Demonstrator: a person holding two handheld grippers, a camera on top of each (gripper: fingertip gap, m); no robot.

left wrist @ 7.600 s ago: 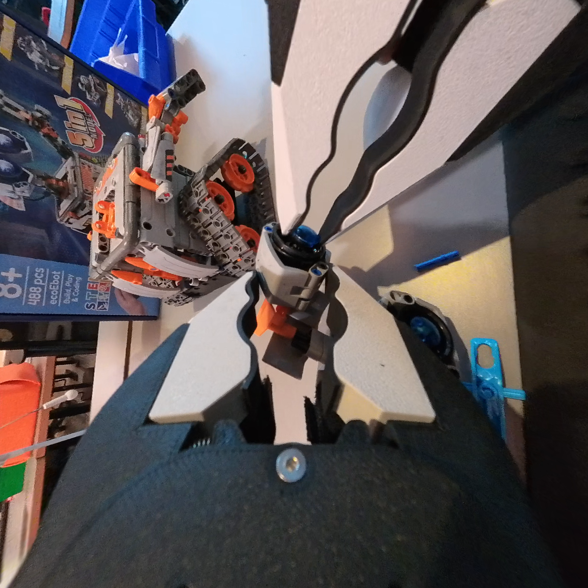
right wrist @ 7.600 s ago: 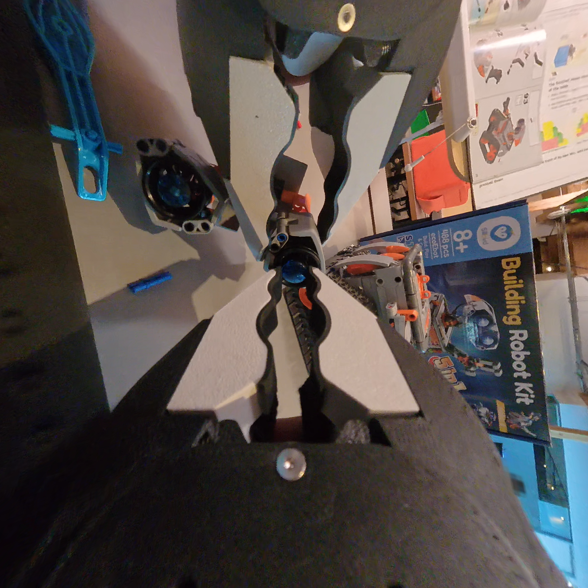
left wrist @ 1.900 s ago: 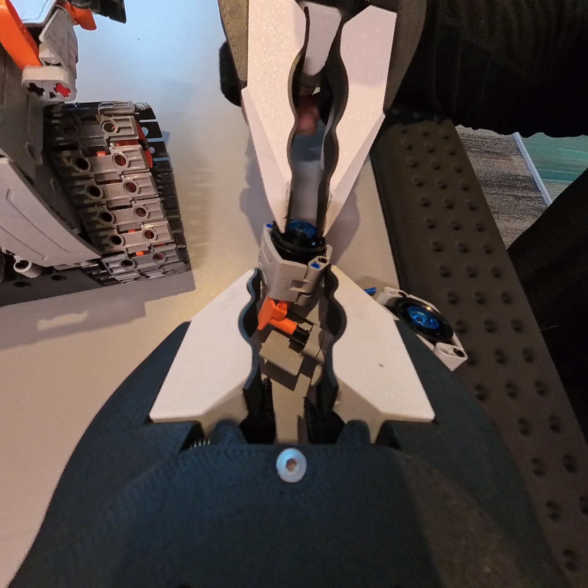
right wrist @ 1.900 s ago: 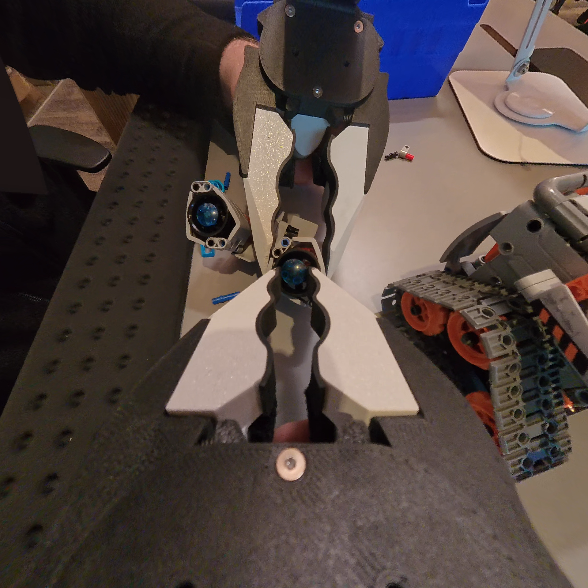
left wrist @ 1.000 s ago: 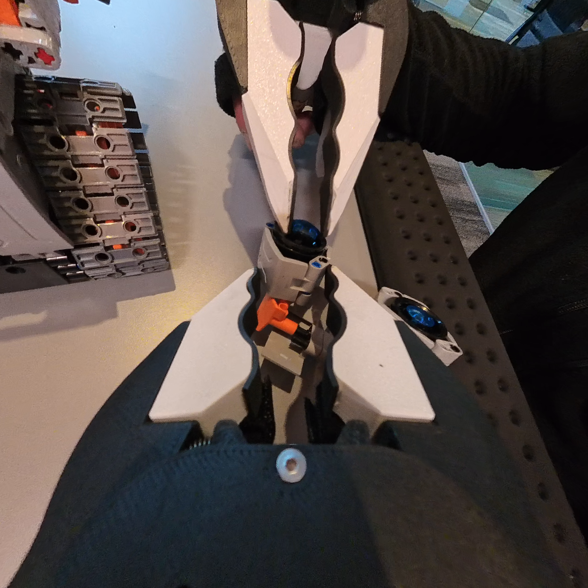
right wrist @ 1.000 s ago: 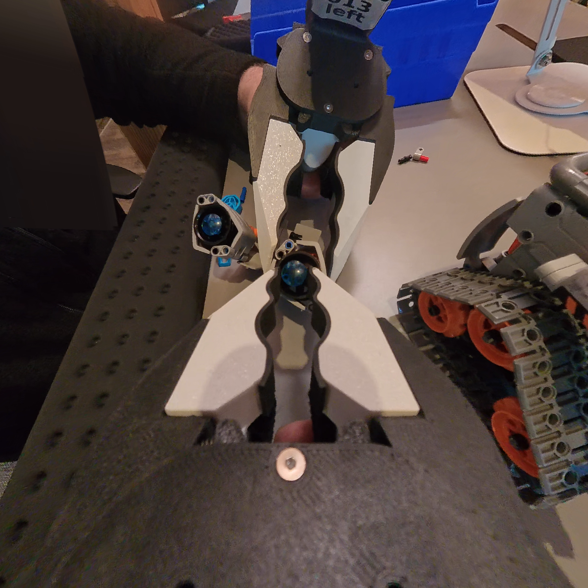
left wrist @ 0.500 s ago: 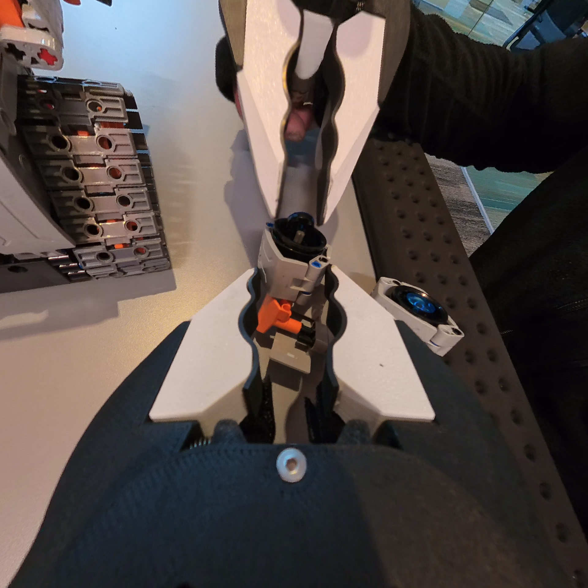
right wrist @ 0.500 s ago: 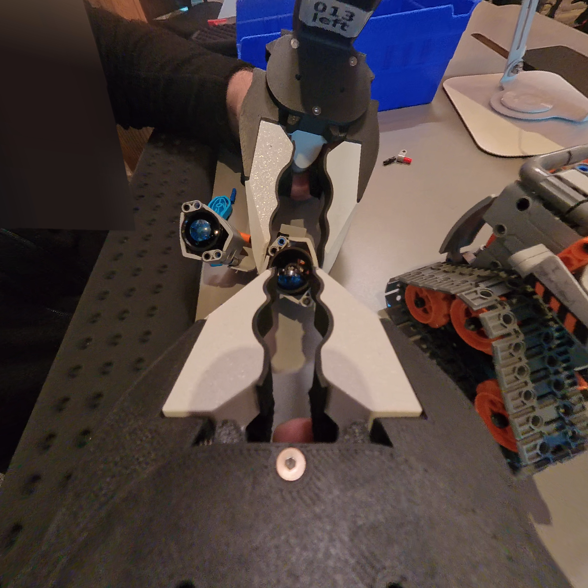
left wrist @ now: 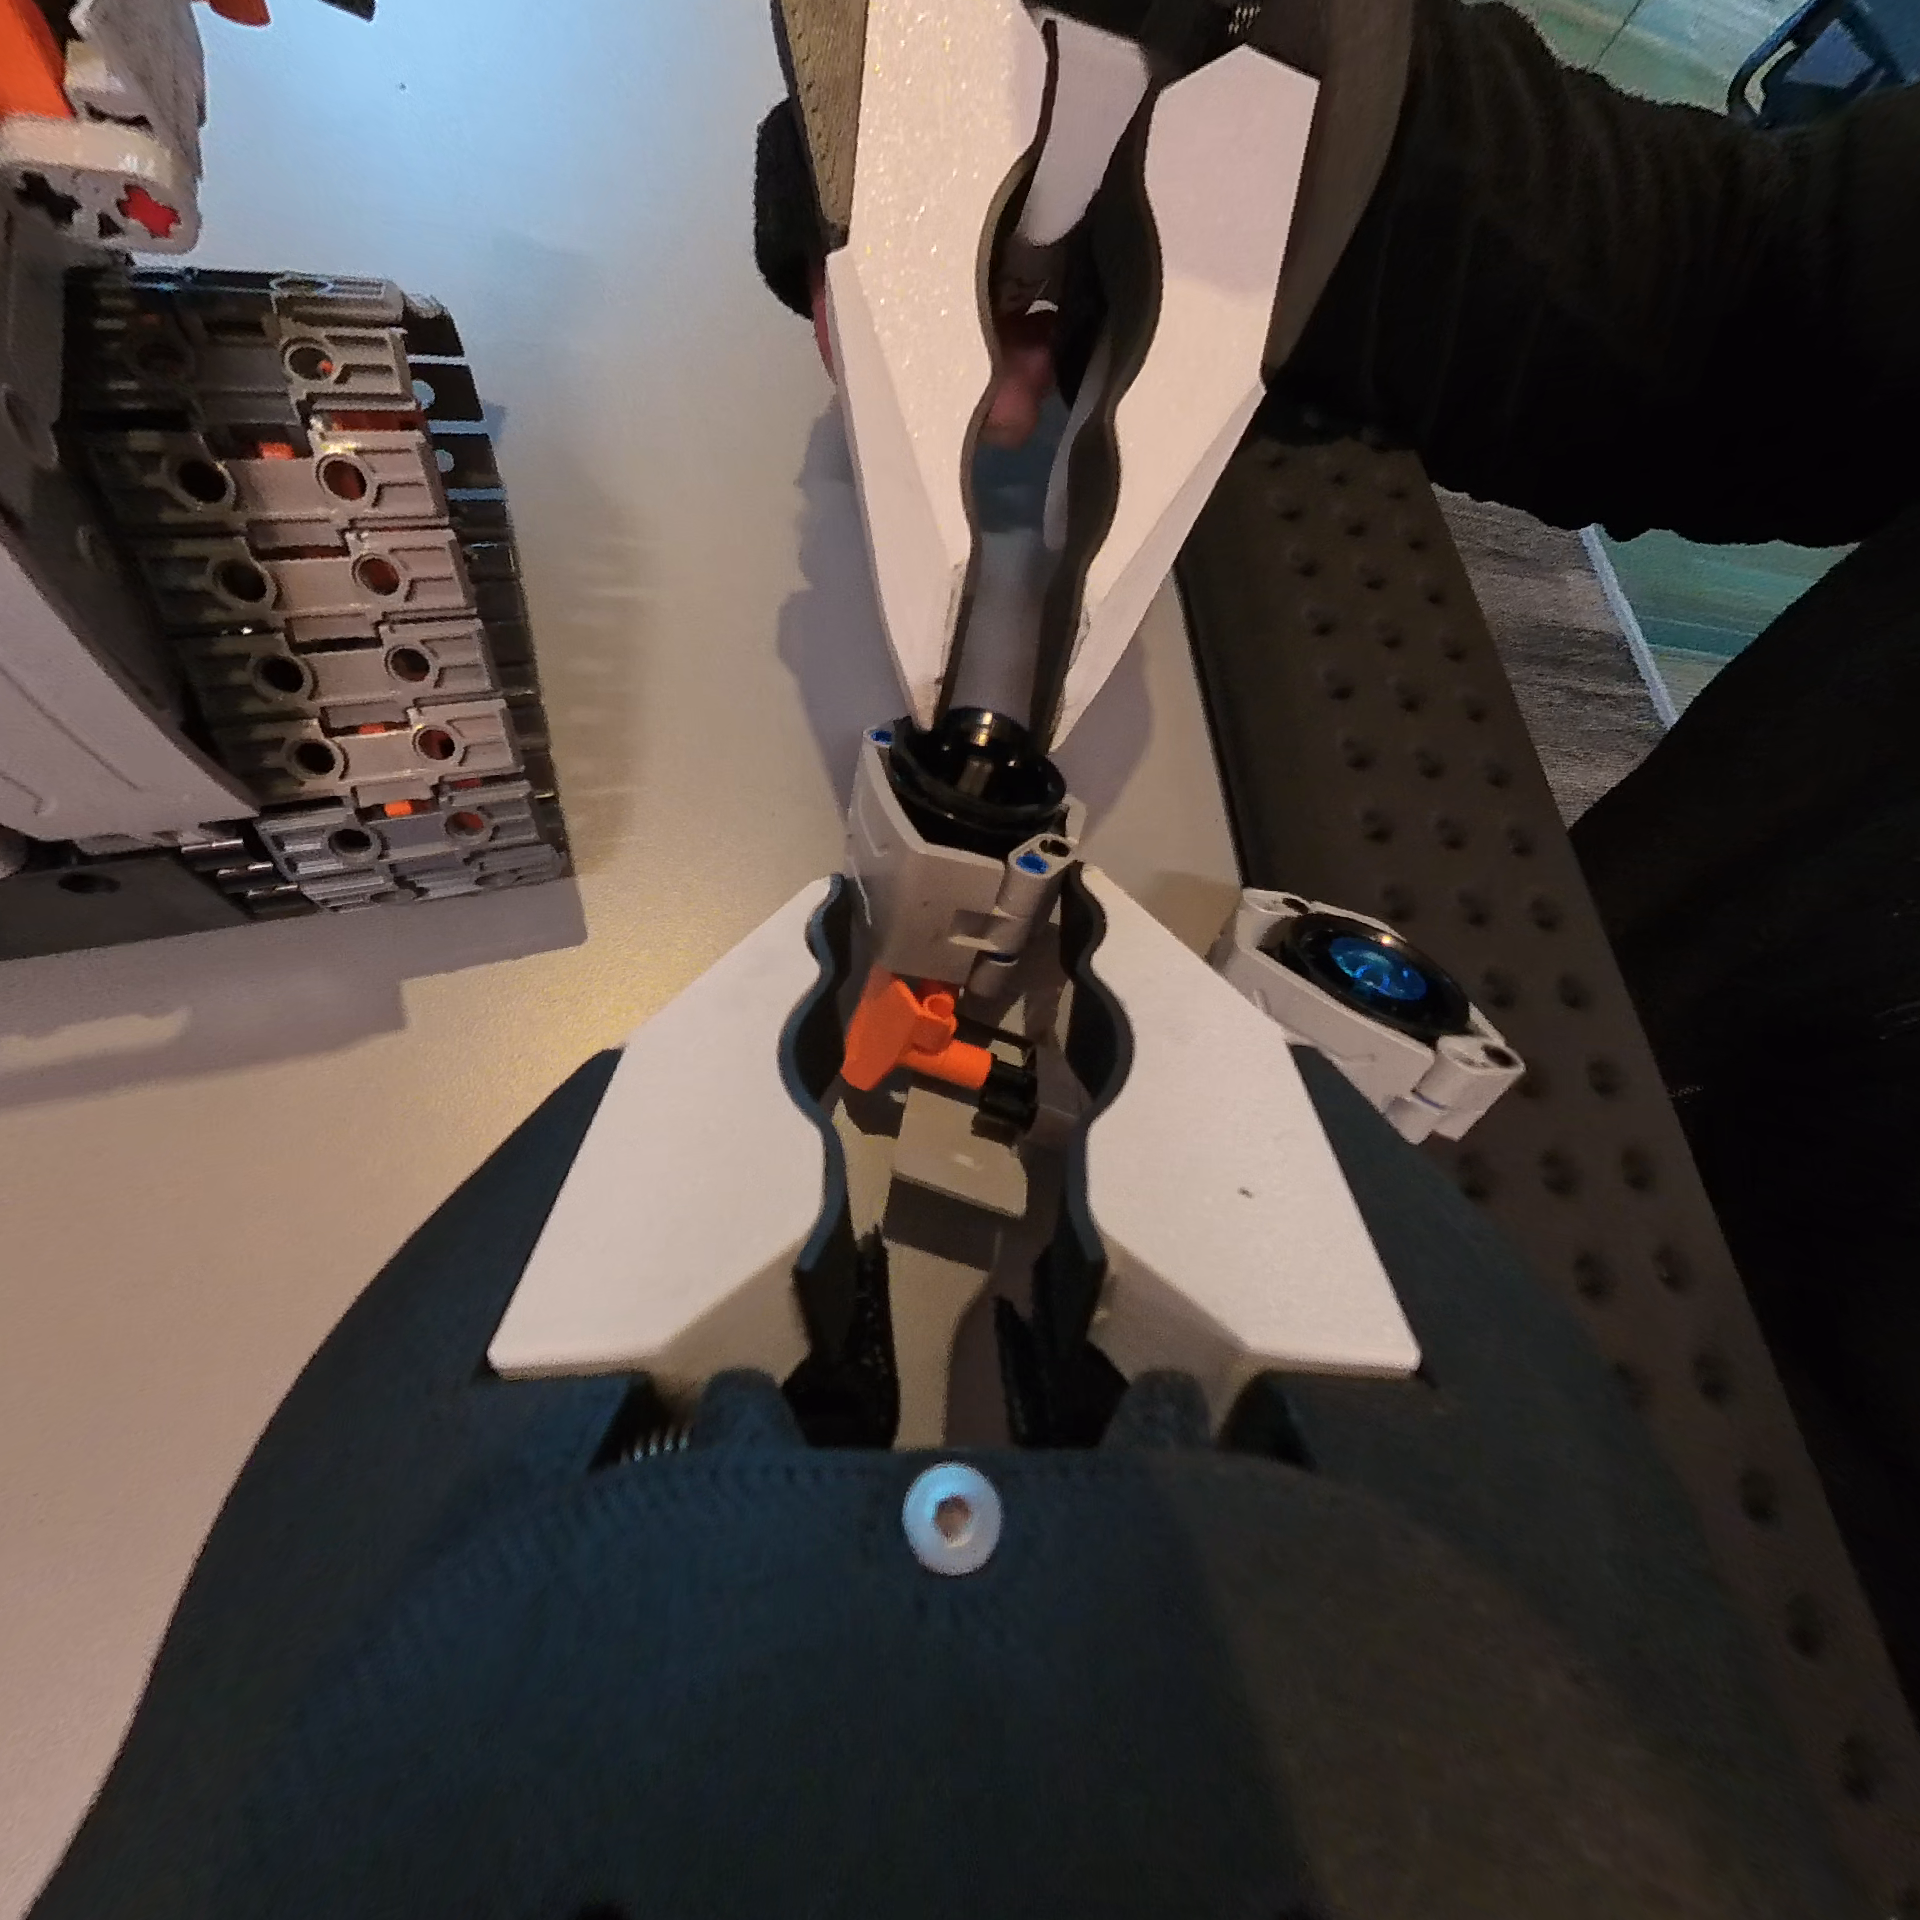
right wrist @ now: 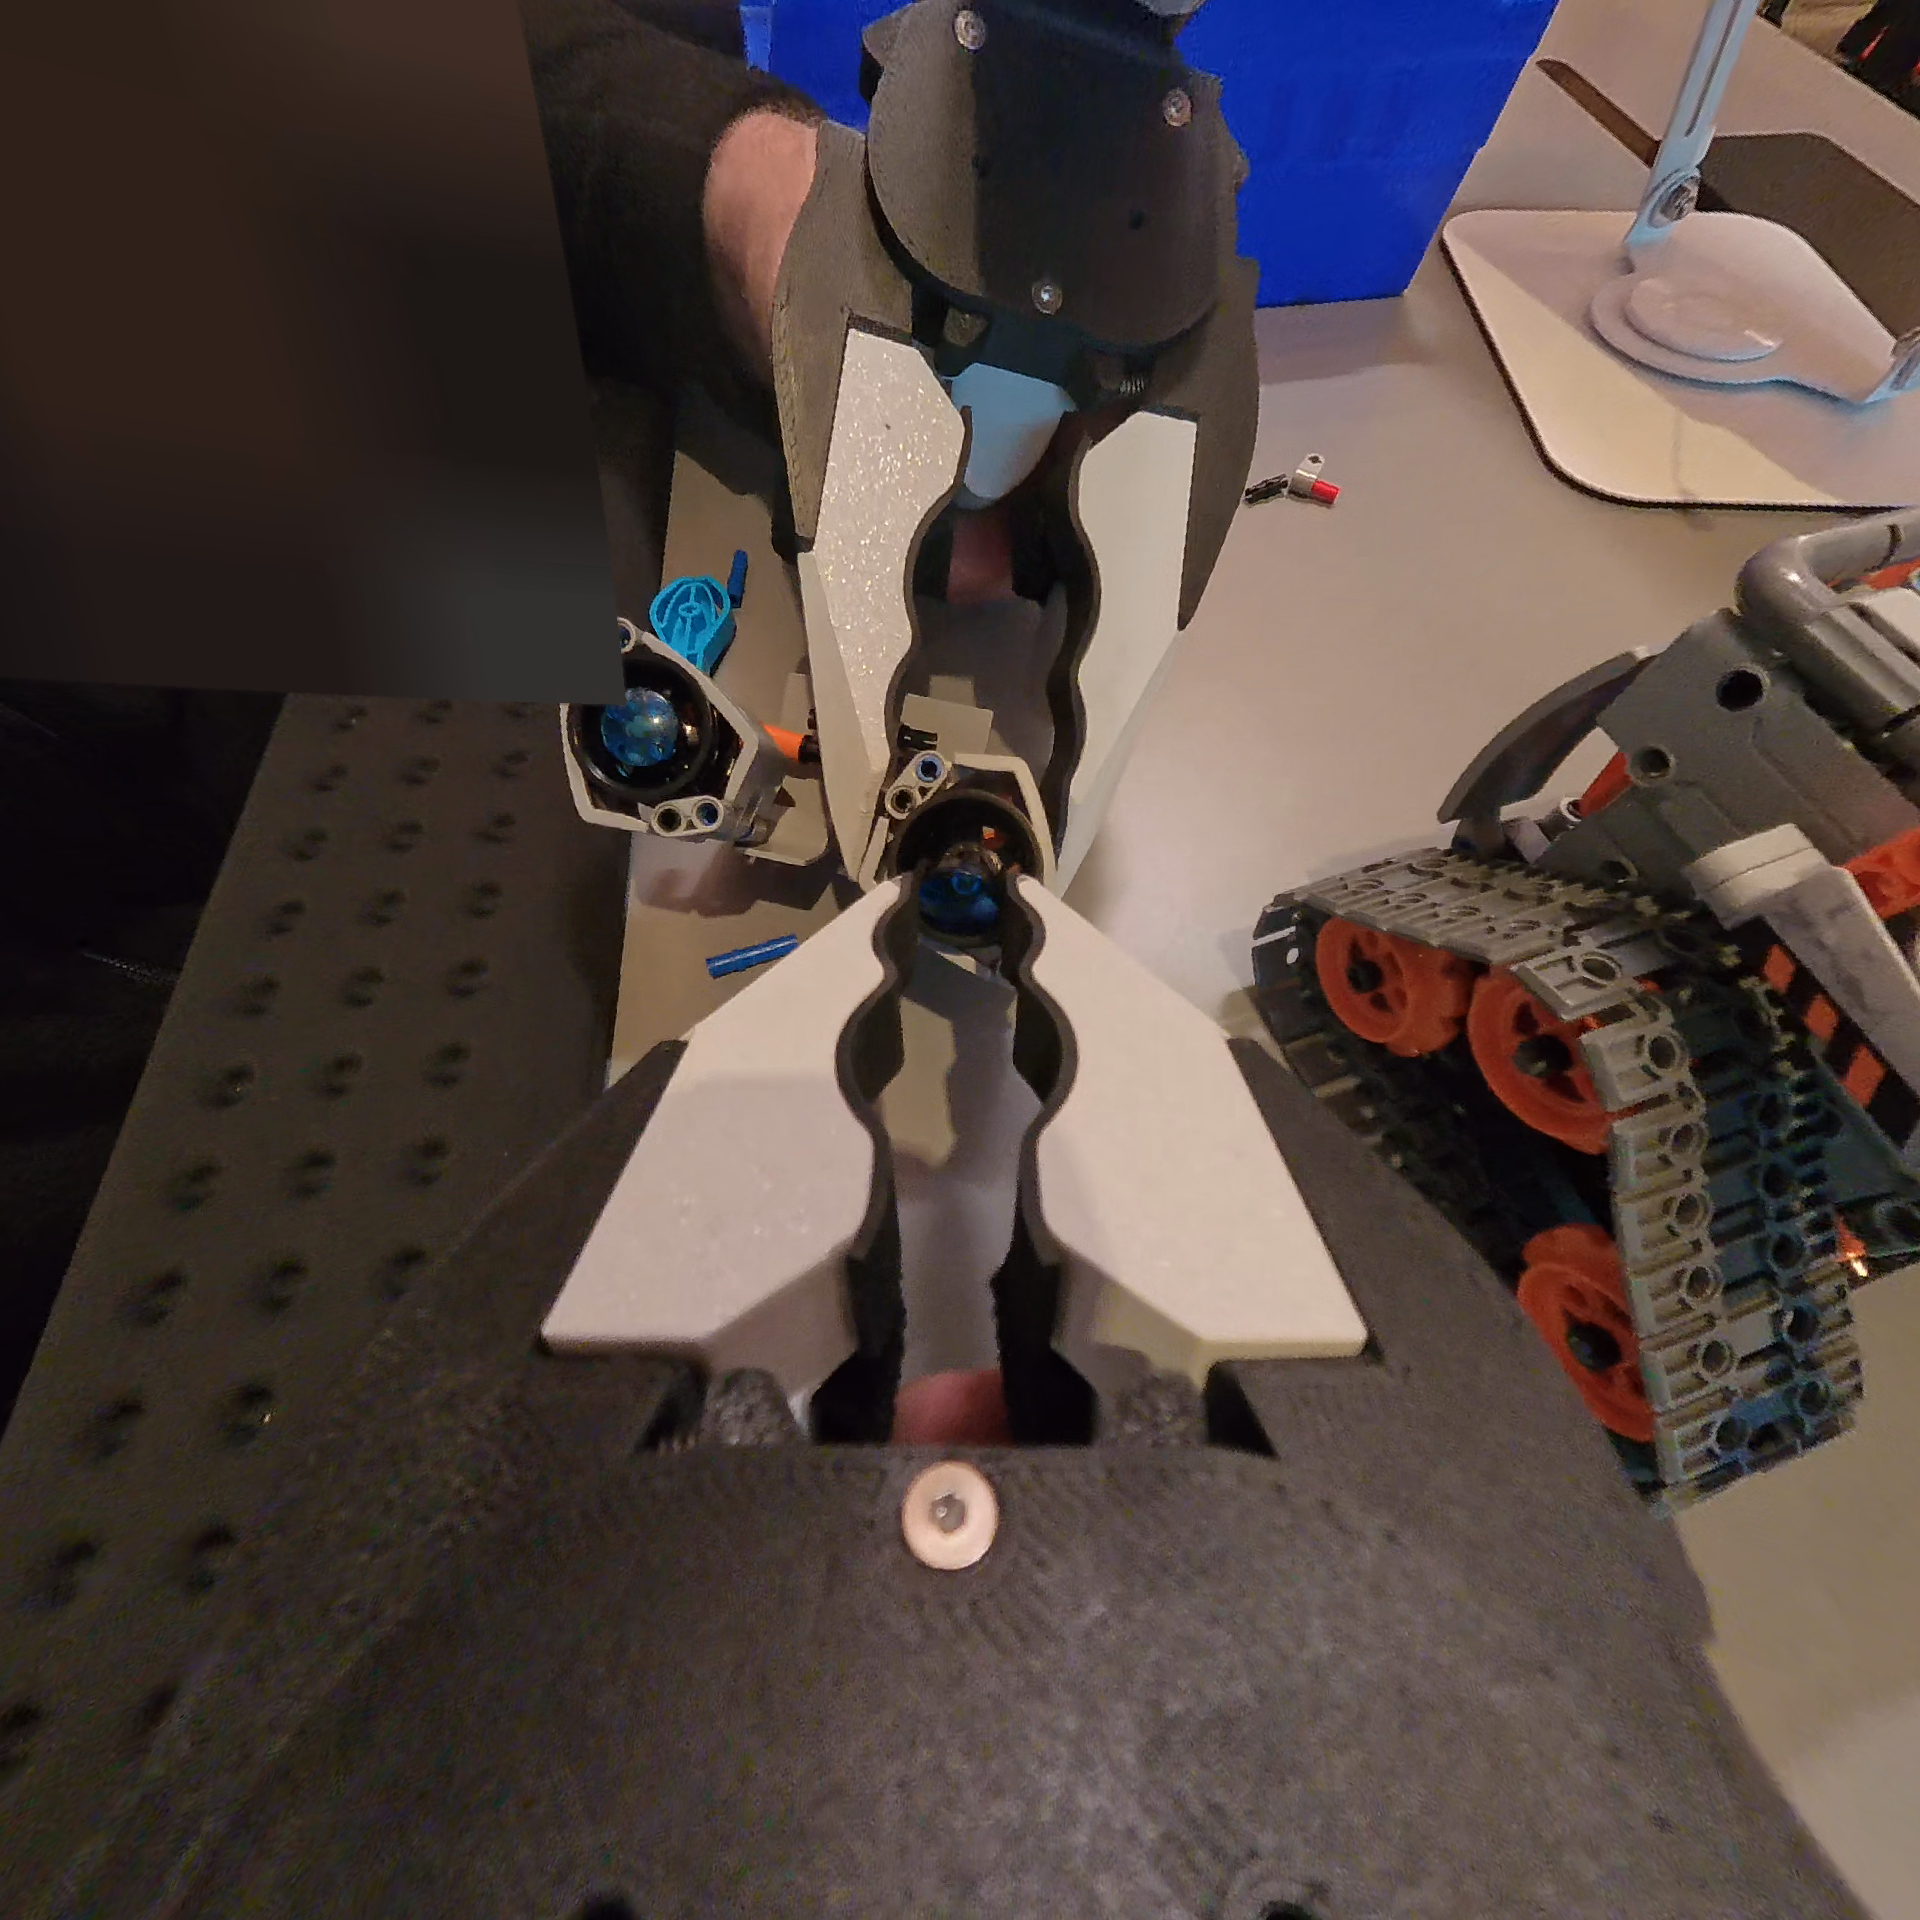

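My left gripper is shut on a grey eye module with a black round socket and an orange pin. My right gripper faces it tip to tip and is shut on a small blue dome, held just in front of the socket. In the left wrist view the socket looks empty, and the right gripper hides the dome. The left gripper shows at the top of the right wrist view, held by a hand in a dark sleeve.
A second eye module with a blue dome lies by the black perforated board; it also shows in the right wrist view. A tracked robot model stands to the right. A blue bin, a white stand base and small loose parts are on the table. My left and right fingertips are right by each other.
The blue dome sat in the socket a second ago; now it is out of it, between my right fingertips. Both grippers have shifted slightly over the table.
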